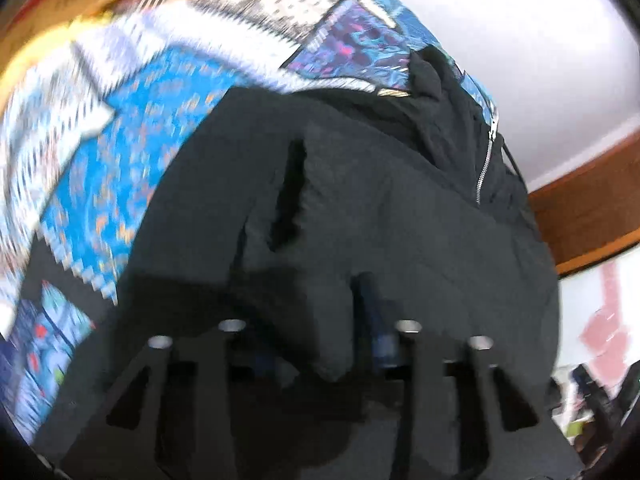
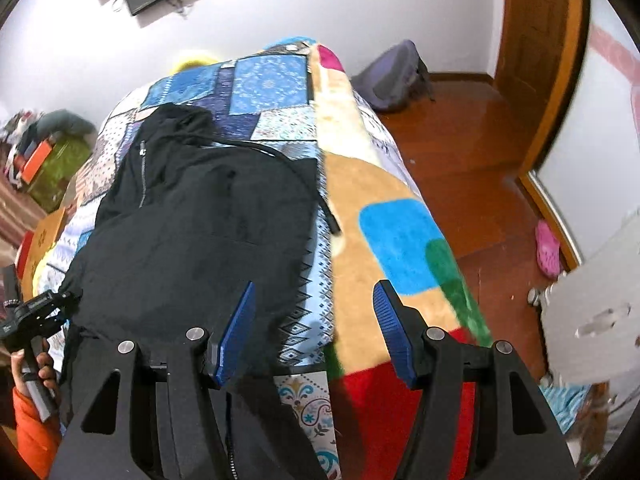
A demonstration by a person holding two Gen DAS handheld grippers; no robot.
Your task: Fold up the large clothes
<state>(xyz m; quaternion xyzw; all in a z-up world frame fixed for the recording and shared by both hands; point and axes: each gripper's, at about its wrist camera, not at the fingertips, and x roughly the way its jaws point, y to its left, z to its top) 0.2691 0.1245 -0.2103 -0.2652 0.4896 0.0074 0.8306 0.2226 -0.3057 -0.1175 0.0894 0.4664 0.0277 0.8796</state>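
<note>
- A black zip-up jacket (image 2: pixel 192 216) is spread flat on the blue patchwork bed quilt (image 2: pixel 264 84).
- Its hem fold is pinched by the left gripper (image 1: pixel 320 320).
- The right gripper (image 2: pixel 314 316) is held spread and empty, beside the jacket's edge.

Jacket (image 2: pixel 192 216) on the quilt (image 2: pixel 268 84) (left of blanket (image 2: pixel 384 184)); backpack (image 2: pixel 394 76) on floor (image 2: pixel 472 152) behind.

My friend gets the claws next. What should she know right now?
Left claw: shut on a bunch of the black jacket at its near edge.
Right claw: open and empty, over the patchwork bedspread beside the jacket.
The jacket lies spread on the bed, zipper towards the far end, beside a colourful blanket.
Done: no neat fold visible yet.
Left: probably grab the other edge, then fold.
</note>
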